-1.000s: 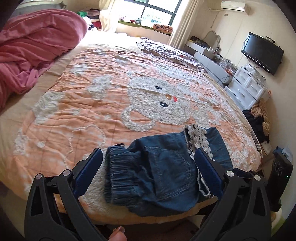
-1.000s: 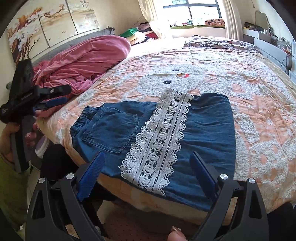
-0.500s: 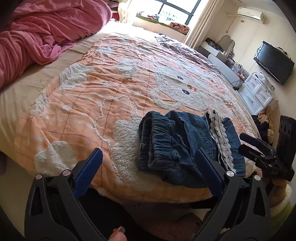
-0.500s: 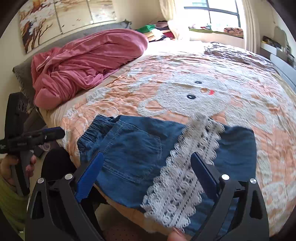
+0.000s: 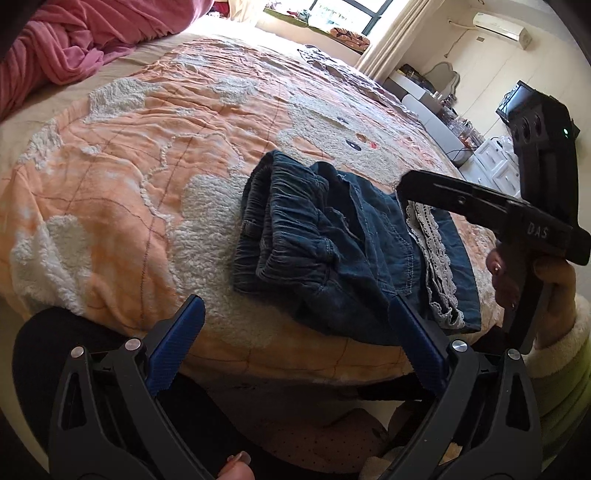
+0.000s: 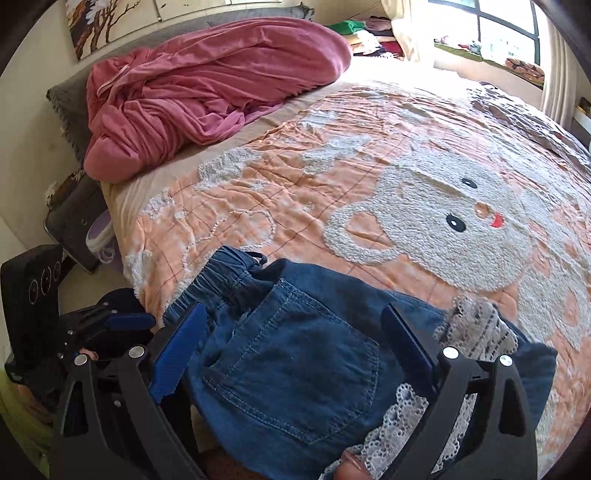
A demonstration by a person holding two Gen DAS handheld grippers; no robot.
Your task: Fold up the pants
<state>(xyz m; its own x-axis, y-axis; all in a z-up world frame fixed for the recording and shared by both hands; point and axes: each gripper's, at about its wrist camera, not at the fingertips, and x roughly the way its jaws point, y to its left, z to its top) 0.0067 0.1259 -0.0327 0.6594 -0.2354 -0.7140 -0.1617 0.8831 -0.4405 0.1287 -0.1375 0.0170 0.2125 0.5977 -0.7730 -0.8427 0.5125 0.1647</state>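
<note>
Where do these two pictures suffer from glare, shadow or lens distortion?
Left wrist view: the window is bright and washes out the far bed edge; the fisheye bends the bed into a dome. Right wrist view: sunlight burns out the blanket below the window; the hand-held gripper shades the pants; black corners frame both.
</note>
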